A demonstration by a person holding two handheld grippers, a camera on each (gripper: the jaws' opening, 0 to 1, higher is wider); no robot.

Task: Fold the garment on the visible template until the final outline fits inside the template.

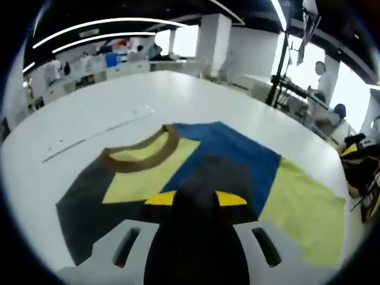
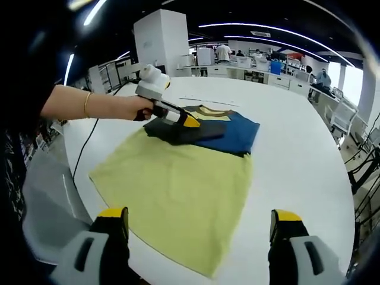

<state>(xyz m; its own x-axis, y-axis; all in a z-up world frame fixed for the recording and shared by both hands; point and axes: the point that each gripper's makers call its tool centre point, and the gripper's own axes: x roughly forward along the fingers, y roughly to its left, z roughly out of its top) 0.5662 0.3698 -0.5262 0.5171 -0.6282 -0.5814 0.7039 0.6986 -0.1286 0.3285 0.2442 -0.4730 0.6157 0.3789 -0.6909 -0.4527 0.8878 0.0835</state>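
A colour-block T-shirt lies flat on the white table (image 1: 178,95). It has a brown collar (image 1: 139,155), a blue panel (image 1: 237,148), dark grey parts and a yellow-green body (image 2: 178,184). My left gripper (image 1: 196,199) is shut on a dark grey flap (image 1: 199,237) of the shirt, which drapes over its yellow-tipped jaws. In the right gripper view that left gripper (image 2: 189,122) holds the dark flap (image 2: 178,133) over the shirt's upper part, near the collar (image 2: 215,111). My right gripper (image 2: 199,215) is wide open with nothing in it, just short of the shirt's hem.
A person's hand and forearm with a bracelet (image 2: 89,105) hold the left gripper. A black cable (image 2: 89,142) runs along the table's left edge. A thin line mark (image 1: 89,139) crosses the table beyond the collar. Benches, a pillar and chairs stand behind.
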